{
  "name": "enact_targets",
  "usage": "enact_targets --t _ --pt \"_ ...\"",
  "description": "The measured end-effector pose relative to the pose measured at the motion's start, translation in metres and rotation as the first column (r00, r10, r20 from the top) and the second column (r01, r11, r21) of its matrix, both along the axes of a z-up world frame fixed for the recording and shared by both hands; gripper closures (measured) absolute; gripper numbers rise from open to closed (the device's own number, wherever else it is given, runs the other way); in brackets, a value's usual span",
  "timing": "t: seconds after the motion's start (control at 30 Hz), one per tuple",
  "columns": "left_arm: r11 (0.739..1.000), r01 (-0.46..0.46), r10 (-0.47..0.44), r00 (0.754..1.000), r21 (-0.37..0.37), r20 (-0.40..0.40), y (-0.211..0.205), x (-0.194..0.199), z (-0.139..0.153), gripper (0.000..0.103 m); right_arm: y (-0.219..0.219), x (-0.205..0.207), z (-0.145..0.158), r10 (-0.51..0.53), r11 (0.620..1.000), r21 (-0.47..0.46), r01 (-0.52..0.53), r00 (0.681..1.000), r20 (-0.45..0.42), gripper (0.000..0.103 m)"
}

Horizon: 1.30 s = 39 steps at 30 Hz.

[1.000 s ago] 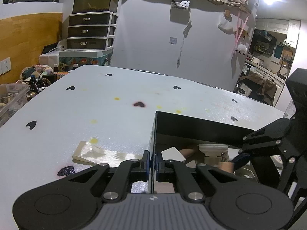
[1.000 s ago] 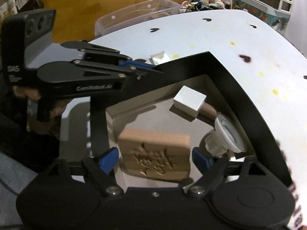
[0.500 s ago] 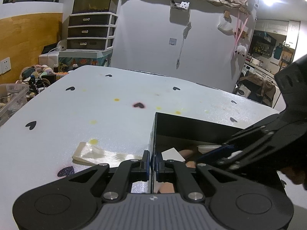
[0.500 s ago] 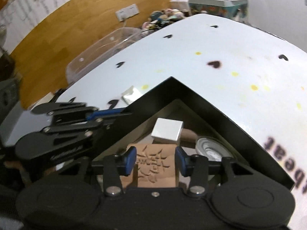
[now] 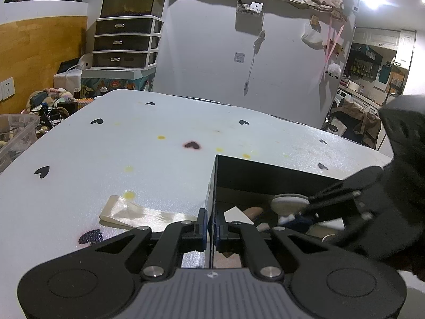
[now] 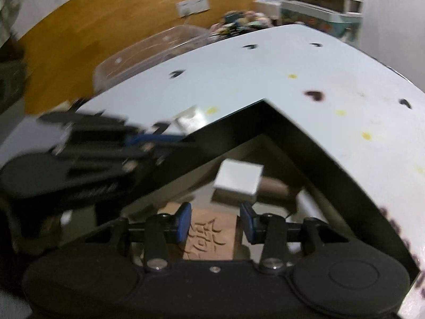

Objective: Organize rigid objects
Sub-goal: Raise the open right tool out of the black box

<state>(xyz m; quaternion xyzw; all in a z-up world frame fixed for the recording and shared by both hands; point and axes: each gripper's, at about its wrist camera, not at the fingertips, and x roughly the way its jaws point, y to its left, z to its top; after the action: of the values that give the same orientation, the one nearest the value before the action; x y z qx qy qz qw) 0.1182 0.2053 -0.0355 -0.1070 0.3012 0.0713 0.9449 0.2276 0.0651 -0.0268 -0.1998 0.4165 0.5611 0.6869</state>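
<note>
**Right gripper closes around the carved block inside the box.**
The block lies on the box floor at 12 o'clock from the right fingers, one pad at its 9 o'clock edge and one at 3. The jaws have just been closing, but I cannot tell if they bite. The left gripper is pinched on the box wall, so the right is nearer.
</note>
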Motion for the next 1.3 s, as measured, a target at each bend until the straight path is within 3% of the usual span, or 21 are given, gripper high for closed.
enact_targets --t 0.1,0.23,0.57,0.9,1.2,1.3 --pt "1.000 0.000 0.000 1.000 -0.001 0.001 0.000 0.000 0.000 0.098 -0.008 -0.006 0.001 0.064 0.998 -0.019 -0.063 0.997 0.045 0.061" --pt "1.000 -0.001 0.001 1.000 -0.003 0.001 0.000 0.000 0.000 0.098 -0.019 0.001 0.003 0.095 0.995 -0.028 -0.094 0.995 0.015 0.060" --pt "1.000 -0.003 0.003 1.000 -0.004 0.002 0.001 -0.001 0.000 0.098 -0.025 0.008 0.007 -0.001 0.997 0.075 0.003 1.000 -0.027 0.060" --pt "1.000 -0.002 0.002 1.000 -0.001 0.005 0.001 -0.002 0.002 0.098 -0.034 0.005 -0.008 -0.031 0.999 0.005 0.032 0.987 -0.156 0.061" --pt "1.000 -0.003 0.003 1.000 -0.005 0.006 0.002 -0.003 0.002 0.098 -0.065 -0.001 0.005 -0.017 0.999 0.028 0.021 0.992 -0.125 0.060" --pt "1.000 -0.004 0.004 1.000 -0.005 0.006 0.001 -0.003 0.002 0.098 -0.069 -0.005 0.006 0.031 1.000 -0.003 -0.031 0.995 -0.097 0.073"
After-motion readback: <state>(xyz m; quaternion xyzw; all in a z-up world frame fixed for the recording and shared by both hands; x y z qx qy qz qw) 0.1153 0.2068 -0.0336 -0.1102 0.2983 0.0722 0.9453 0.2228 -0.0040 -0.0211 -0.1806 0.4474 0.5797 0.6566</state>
